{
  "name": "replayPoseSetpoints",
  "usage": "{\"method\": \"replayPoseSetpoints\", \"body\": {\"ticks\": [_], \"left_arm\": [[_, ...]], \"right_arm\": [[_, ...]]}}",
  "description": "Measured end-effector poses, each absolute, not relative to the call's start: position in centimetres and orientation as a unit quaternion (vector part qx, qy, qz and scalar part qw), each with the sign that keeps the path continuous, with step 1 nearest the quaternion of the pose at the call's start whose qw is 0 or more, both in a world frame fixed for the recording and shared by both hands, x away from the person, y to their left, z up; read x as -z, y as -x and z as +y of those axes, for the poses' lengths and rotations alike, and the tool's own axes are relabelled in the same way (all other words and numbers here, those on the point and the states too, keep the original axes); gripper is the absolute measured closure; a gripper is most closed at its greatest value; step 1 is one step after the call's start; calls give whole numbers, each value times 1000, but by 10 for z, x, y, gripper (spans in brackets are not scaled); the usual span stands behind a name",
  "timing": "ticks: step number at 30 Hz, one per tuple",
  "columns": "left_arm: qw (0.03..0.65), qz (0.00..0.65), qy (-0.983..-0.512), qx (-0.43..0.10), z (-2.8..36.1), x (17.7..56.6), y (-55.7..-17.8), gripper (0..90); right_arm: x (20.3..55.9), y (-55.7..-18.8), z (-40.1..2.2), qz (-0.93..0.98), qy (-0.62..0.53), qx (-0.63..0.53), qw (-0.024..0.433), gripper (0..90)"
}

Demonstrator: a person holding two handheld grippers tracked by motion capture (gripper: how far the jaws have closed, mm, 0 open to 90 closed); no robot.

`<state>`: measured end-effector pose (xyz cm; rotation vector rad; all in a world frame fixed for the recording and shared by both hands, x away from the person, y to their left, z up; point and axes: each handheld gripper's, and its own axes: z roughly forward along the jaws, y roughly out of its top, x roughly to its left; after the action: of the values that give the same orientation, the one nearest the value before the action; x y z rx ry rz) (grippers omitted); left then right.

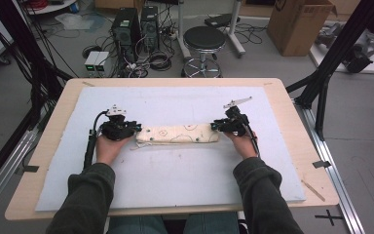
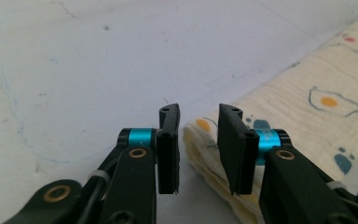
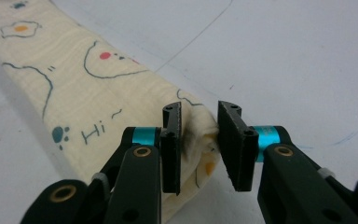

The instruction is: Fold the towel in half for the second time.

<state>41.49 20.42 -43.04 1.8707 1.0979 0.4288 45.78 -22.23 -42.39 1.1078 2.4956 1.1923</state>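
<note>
— Where is the folded cream cloth with fried-egg drawings point(image 1: 177, 134) lying?

— Lengthwise across the pale blue mat point(image 1: 175, 180), one end at each claw.

— Are they pinching it?

— No. The left gripper point(image 2: 198, 140) is standing part open, the cloth's end between its jaws; the right gripper point(image 3: 199, 140) likewise, one pad touching the fold.
</note>
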Motion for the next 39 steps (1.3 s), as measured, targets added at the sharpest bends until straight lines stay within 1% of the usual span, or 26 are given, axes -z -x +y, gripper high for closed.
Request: {"method": "replayPoseSetpoints", "body": {"ticks": [1,2,8,9,13,17,18,19,20,22,27,29,31,36,39], "left_arm": [[456,440,-754,-174,205,427,-413,651],[456,440,-754,-174,205,427,-413,641],[470,418,-760,-165,201,420,-406,626],[469,415,-762,-165,200,419,-405,622],[472,409,-765,-159,200,416,-403,622],[476,409,-763,-156,199,412,-399,612],[475,408,-764,-156,199,411,-398,594],[474,409,-764,-156,199,410,-397,594],[477,407,-763,-155,198,408,-395,585],[477,405,-764,-156,199,407,-394,583],[484,403,-761,-154,199,403,-390,568],[483,402,-763,-154,200,401,-389,563],[484,402,-762,-151,201,399,-387,538],[485,398,-763,-152,203,396,-382,521],[488,394,-763,-153,203,392,-378,484]], "right_arm": [[422,-457,-223,833,-371,-403,83,673],[422,-457,-223,833,-371,-403,83,673],[419,-454,-225,825,-376,-413,82,594],[416,-453,-225,822,-375,-420,81,569],[413,-451,-226,819,-371,-429,84,561],[408,-448,-228,813,-372,-441,85,530],[406,-446,-229,812,-373,-442,83,509],[406,-446,-229,812,-373,-442,83,509],[405,-444,-230,811,-371,-444,83,486],[404,-443,-231,811,-372,-445,82,477],[399,-439,-234,803,-378,-452,87,407],[398,-439,-235,802,-377,-454,87,400],[394,-435,-234,801,-377,-456,90,375],[391,-431,-234,798,-372,-464,96,341],[387,-427,-234,797,-368,-469,97,310]]}}
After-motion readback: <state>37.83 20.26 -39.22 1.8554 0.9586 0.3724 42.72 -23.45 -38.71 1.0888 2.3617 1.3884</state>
